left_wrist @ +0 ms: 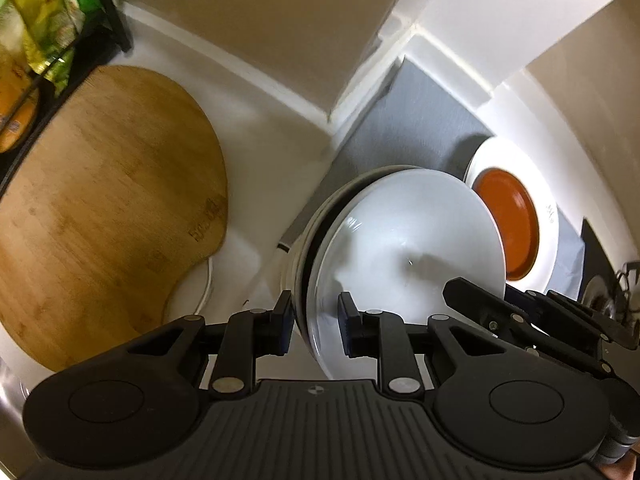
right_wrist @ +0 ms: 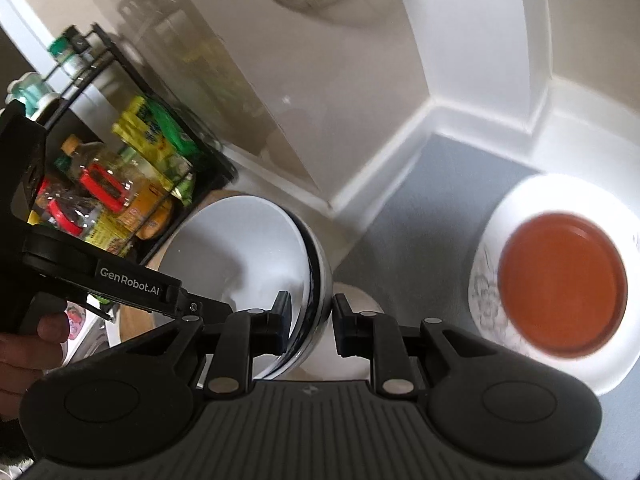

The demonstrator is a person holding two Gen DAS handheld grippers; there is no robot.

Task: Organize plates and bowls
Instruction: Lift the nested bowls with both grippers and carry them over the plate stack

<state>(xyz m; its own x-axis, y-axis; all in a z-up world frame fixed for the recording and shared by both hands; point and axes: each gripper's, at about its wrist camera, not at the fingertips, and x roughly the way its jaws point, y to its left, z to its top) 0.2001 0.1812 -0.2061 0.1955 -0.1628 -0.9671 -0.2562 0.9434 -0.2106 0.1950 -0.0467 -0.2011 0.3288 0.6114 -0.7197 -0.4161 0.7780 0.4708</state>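
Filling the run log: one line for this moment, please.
left gripper: shut on stacked white bowls | right gripper: same stack, opposite rim | orange plate: on mat

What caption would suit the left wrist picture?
Both grippers hold stacked white bowls above a grey mat, beside a wooden board.

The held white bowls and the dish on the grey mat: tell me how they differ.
The white bowls are plain white inside; the dish holds an orange plate. The bowls are tilted, rims gripped by the left claw and right claw; the dish lies flat on the grey mat. Both are round and white.
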